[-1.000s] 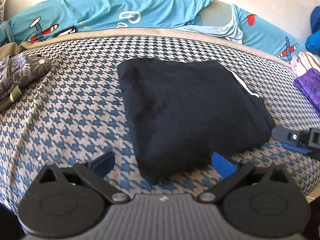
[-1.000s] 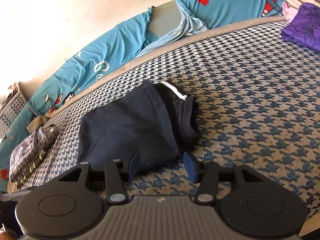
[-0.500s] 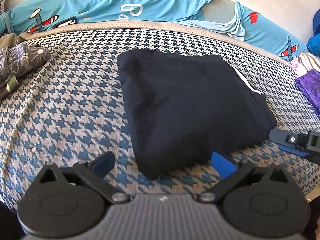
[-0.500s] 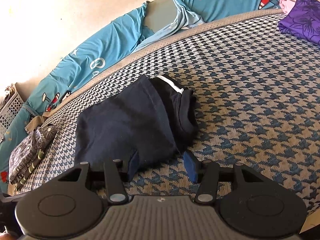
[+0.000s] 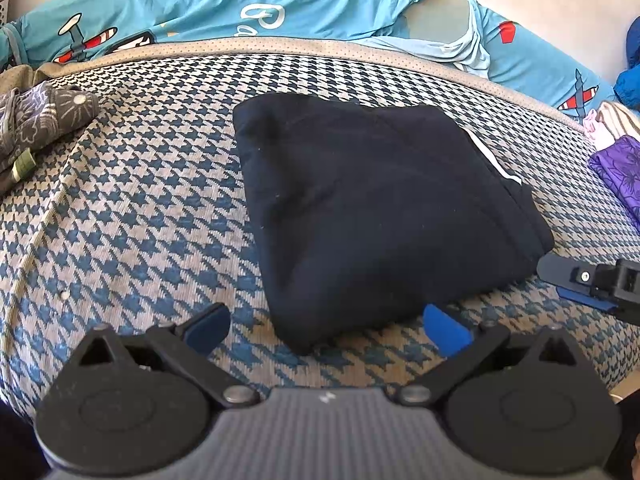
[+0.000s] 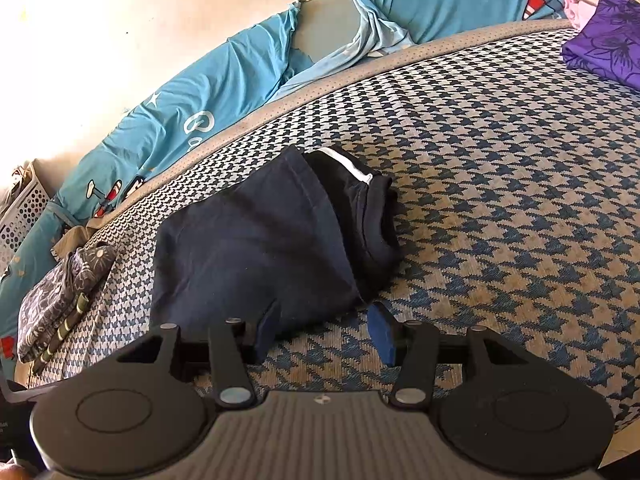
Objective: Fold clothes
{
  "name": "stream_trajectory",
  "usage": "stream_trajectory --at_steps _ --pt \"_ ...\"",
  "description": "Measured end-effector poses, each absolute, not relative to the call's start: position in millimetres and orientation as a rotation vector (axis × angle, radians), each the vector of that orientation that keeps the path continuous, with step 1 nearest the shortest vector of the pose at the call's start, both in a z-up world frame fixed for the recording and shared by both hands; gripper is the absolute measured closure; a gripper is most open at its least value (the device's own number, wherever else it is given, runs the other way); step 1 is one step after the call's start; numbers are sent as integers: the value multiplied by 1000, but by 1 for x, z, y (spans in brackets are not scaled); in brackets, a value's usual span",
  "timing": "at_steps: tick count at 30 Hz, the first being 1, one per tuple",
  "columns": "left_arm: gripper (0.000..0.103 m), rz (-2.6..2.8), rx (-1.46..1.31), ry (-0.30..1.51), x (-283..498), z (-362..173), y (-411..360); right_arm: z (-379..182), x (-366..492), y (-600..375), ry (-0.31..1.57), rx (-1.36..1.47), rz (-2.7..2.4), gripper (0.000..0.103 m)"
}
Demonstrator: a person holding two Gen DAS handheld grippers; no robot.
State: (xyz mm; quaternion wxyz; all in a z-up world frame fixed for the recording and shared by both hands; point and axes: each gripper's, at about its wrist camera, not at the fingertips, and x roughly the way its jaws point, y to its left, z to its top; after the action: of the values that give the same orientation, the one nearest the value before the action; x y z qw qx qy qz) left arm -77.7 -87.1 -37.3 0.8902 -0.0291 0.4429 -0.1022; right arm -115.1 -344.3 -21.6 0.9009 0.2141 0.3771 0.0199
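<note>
**Navy garment folded on houndstooth bed, both grippers empty**

Navy folded garment [image 5: 372, 216] is seen lying flat near the middle of the blue-and-beige houndstooth bed cover [image 5: 132, 216]. A thin white stripe is visible along its right edge, where stacked layers and a dark hem are exposed in the right wrist view.

Left gripper [image 5: 326, 326]: jaws are held wide apart, nothing clamped. The garment's near corner is framed between the blue pads; the right pad [image 5: 446, 334] sits just beside the cloth edge, and contact cannot be told.

Right gripper [image 6: 324, 330]: jaws are part-way apart, nothing pinched. The near right corner of the garment lies just ahead of the gap; the left pad [image 6: 266, 330] is seen against the cloth edge, and touching cannot be confirmed. This gripper's tips are also seen at the right edge of the left wrist view, just beside the garment's right corner.

Other items noted:
- grey patterned clothes [image 5: 40, 120] at the left of the bed, well apart from the garment
- purple floral fabric [image 6: 608, 40] at the far right
- turquoise aeroplane-print sheet [image 5: 240, 4] bunched along the wall behind the bed
</note>
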Motion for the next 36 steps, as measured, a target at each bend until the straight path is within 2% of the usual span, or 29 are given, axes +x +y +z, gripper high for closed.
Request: stream_trajectory --at_steps 22,36 --pt "0 -137 -69 931 -72 -37 -74 -18 -116 -344 783 451 41 54" --pt "0 -153 -34 892 -48 -13 -63 -10 -117 -351 765 473 33 54"
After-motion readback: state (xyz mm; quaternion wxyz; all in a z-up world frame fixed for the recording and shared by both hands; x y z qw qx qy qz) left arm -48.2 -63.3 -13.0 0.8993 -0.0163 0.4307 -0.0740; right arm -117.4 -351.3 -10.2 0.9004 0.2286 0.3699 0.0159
